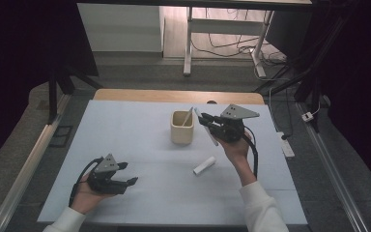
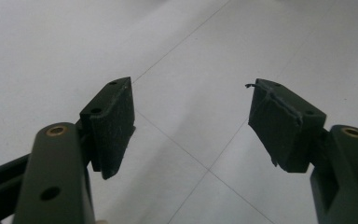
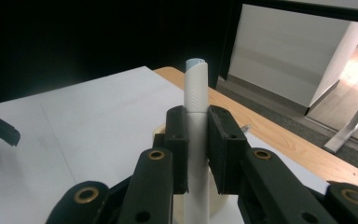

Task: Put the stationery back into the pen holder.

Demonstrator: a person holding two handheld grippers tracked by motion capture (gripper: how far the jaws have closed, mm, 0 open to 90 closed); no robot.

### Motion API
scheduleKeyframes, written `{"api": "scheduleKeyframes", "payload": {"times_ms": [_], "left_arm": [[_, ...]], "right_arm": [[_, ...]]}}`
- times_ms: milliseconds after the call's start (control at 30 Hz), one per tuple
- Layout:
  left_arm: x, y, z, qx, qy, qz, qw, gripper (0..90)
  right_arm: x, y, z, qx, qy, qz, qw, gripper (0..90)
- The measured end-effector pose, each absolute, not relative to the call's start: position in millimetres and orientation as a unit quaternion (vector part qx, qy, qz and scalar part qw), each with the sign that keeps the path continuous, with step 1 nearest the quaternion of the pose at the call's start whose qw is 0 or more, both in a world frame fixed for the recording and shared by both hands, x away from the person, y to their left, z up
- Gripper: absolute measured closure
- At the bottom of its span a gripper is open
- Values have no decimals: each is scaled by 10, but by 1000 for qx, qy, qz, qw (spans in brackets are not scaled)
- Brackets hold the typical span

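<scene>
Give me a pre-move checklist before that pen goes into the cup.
1. Right tongs clamped on the pen: ok, both pads press its barrel.
2. Pen tip aimed into the cup: not ok, the pen sits beside the cup, slanted.
3. Cup upright on the table: ok.
4. Room in the cup: cannot tell; a stick already leans inside.
5. Left tongs out of the way: ok, open, with nothing between them, near the table's front edge.
6. Second white tube clear of the path: ok, it lies in front of the cup, apart from it.
</scene>
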State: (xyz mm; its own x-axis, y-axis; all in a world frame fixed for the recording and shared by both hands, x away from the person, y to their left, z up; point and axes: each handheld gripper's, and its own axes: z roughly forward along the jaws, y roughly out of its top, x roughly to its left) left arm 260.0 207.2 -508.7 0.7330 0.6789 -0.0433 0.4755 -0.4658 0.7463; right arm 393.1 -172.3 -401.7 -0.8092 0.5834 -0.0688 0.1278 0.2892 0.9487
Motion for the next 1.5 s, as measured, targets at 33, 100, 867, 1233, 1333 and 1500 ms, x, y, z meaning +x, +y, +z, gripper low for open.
{"api": "scheduleKeyframes", "payload": {"times_ms": [33,100,867,1233,1333,1500], "left_arm": [[2599,2073,-5084,846,341,131,389,311],[2602,2078,-5083,845,342,131,389,310],[2601,2096,-5078,844,338,128,397,311],[2602,2107,-5072,844,336,128,398,311],[2602,2110,-5069,843,336,129,399,311],[2602,2110,-5073,843,337,128,399,311]], "right_arm": [[3938,-1708,-4016,228,775,552,206,782],[3955,-1673,-4022,228,772,556,204,782],[4103,-1376,-3862,226,771,556,213,781],[4234,-1266,-3836,236,769,556,212,781],[4258,-1238,-3819,237,768,556,211,782],[4285,-1197,-3785,237,768,555,214,781]]}}
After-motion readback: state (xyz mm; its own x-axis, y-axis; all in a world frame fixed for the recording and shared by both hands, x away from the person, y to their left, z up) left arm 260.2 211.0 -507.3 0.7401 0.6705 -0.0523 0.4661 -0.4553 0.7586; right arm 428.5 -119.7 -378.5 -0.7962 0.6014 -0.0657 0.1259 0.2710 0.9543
